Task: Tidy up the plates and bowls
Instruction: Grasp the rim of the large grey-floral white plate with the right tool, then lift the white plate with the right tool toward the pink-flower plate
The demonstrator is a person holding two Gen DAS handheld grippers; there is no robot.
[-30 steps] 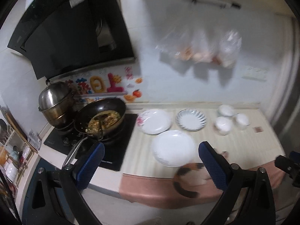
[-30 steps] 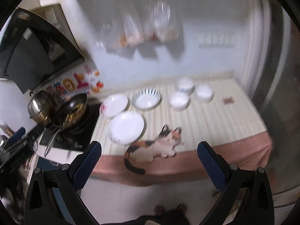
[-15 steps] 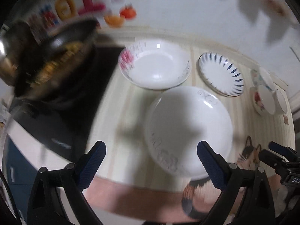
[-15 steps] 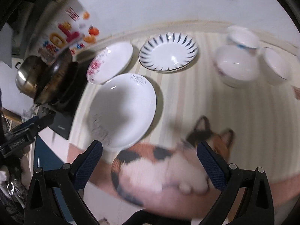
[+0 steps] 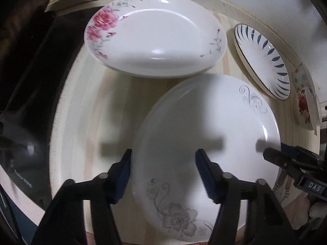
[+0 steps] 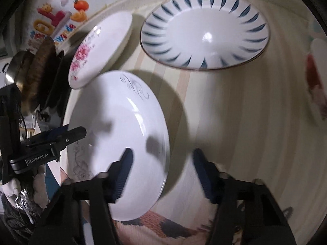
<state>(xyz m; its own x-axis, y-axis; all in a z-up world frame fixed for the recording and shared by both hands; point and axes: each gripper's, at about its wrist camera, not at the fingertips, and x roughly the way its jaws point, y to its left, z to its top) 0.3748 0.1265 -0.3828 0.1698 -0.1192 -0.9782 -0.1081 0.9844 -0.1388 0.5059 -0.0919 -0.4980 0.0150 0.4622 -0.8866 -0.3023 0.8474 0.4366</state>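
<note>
A large white plate with grey flower print (image 5: 206, 134) (image 6: 118, 126) lies on the striped counter mat. My left gripper (image 5: 163, 175) is open, its fingers straddling the plate's left rim. My right gripper (image 6: 161, 173) is open, straddling the plate's right rim. Behind it lie a pink-rose plate (image 5: 155, 34) (image 6: 98, 49) and a blue-leaf plate (image 5: 263, 61) (image 6: 204, 30). A small bowl with a red flower (image 5: 306, 106) (image 6: 316, 81) stands at the right.
A black cooktop (image 5: 26, 102) with a pan of food (image 6: 36, 75) sits to the left of the plates. The tiled wall with colourful stickers (image 6: 55, 18) runs behind the counter. A cat picture (image 6: 147, 228) is on the mat's front edge.
Both grippers have dropped down close to the counter and closed in on the large white plate from either side. Their jaws have narrowed but stay open.
</note>
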